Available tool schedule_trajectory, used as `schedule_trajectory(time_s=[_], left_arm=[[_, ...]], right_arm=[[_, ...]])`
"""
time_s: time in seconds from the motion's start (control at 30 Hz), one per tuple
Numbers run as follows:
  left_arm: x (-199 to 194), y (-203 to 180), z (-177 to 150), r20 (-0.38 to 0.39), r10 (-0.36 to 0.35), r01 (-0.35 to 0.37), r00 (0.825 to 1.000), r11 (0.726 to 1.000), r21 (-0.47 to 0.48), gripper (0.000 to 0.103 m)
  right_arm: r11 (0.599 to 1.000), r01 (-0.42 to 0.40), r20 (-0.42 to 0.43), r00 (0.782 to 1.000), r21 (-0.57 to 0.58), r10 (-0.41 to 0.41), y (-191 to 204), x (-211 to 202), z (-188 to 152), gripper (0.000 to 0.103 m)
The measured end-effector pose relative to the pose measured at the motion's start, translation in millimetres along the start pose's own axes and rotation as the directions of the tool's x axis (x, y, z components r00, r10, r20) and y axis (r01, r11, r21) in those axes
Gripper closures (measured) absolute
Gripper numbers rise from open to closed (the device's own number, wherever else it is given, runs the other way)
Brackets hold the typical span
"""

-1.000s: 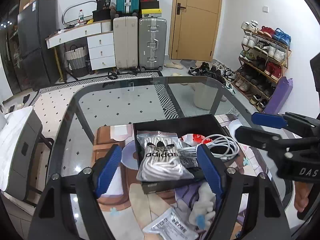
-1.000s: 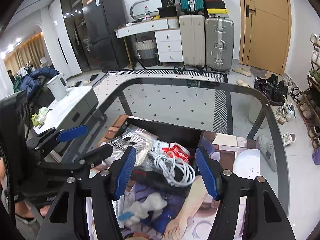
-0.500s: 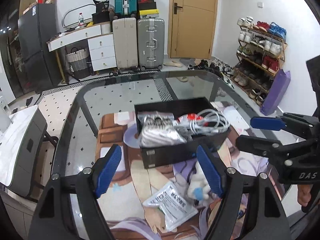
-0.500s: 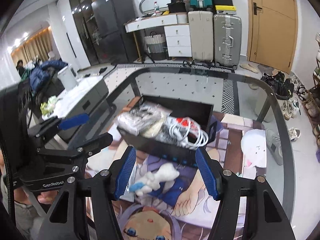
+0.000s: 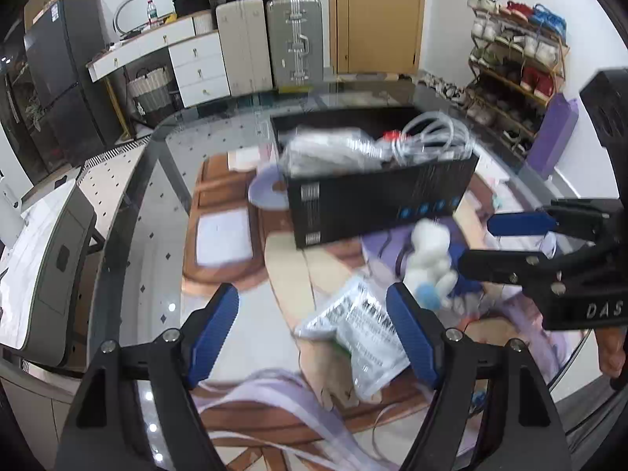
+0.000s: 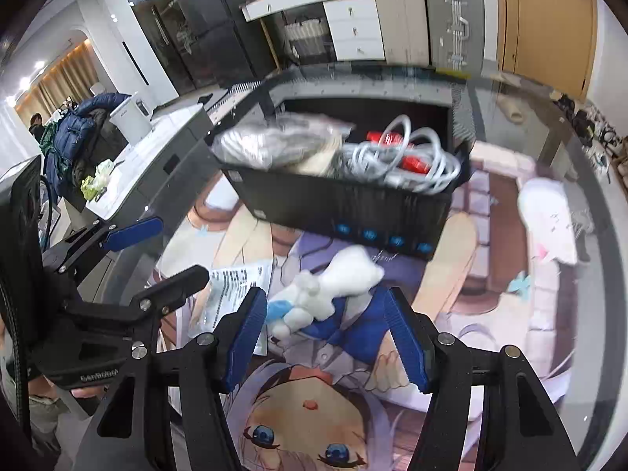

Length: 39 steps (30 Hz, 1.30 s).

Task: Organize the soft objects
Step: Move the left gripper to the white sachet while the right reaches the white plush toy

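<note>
Two hand-held grippers hover over a glass table [image 5: 129, 212] whose top is largely covered by a printed anime mat [image 6: 490, 274]. On the mat stands a black box [image 5: 376, 200], an open carton filled with a clear bag of white laces [image 5: 325, 153] at its left end and a coil of white cable [image 6: 400, 157] with a red packet [image 6: 412, 165] at its right end.

Just in front of the box, touching the mat, lies a white plush toy [image 6: 333, 286] with a light-blue tip, lying on its side. Beside it, nearer the left side, rests a flat plastic pouch [image 5: 361, 325] with printed text.

The right hand-held gripper [image 6: 329, 333] has its blue-padded jaws spread wide and holds nothing; the plush toy sits just ahead of the gap, close to the left pad. The left hand-held gripper [image 5: 314, 329] is likewise spread wide and empty, with the pouch lying between its pads and partly behind the right pad.

In the left wrist view, the plush toy [image 5: 431, 267] lies just below the right hand-held gripper's [image 5: 477, 241] fingertips.
</note>
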<state>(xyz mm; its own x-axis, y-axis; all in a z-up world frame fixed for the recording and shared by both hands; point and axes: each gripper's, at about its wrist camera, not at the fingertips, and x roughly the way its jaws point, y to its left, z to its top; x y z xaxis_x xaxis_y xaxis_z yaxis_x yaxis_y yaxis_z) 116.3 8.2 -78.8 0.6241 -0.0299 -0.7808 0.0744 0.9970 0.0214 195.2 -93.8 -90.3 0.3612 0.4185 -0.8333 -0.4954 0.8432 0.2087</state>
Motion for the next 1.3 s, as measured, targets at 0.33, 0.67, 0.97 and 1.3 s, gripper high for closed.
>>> schedule_trajectory(time_s=[0.33,0.67,0.97,1.3], left_arm=[[10.2,-10.8,-17.7,-0.072,-0.034,0.037,0.997,0.999,0.035,0.024],[15.6,-16.7,-29.2,-0.109,-0.033,0.042,0.994,0.995,0.085,0.024],[12.0,6.4,-30.9,-0.106,0.010,-0.003,0.994,0.998,0.060,0.024],[6.1,7.4,-1.9,-0.061,-0.041,0.039,0.997,0.999,-0.026,0.024]], right_arm=[[0.999,0.020,-0.022,1.000,0.030,-0.019,6.1,35.6,4.5,0.039],[0.998,0.033,-0.057,0.998,-0.053,-0.036,-1.8,36.5,-7.9,0.039],[0.999,0.042,-0.041,0.998,-0.031,-0.043,-19.9,19.1,-19.0,0.039],[0.998,-0.020,-0.051,0.998,0.051,0.023,-11.4,40.5,-1.4,0.039]])
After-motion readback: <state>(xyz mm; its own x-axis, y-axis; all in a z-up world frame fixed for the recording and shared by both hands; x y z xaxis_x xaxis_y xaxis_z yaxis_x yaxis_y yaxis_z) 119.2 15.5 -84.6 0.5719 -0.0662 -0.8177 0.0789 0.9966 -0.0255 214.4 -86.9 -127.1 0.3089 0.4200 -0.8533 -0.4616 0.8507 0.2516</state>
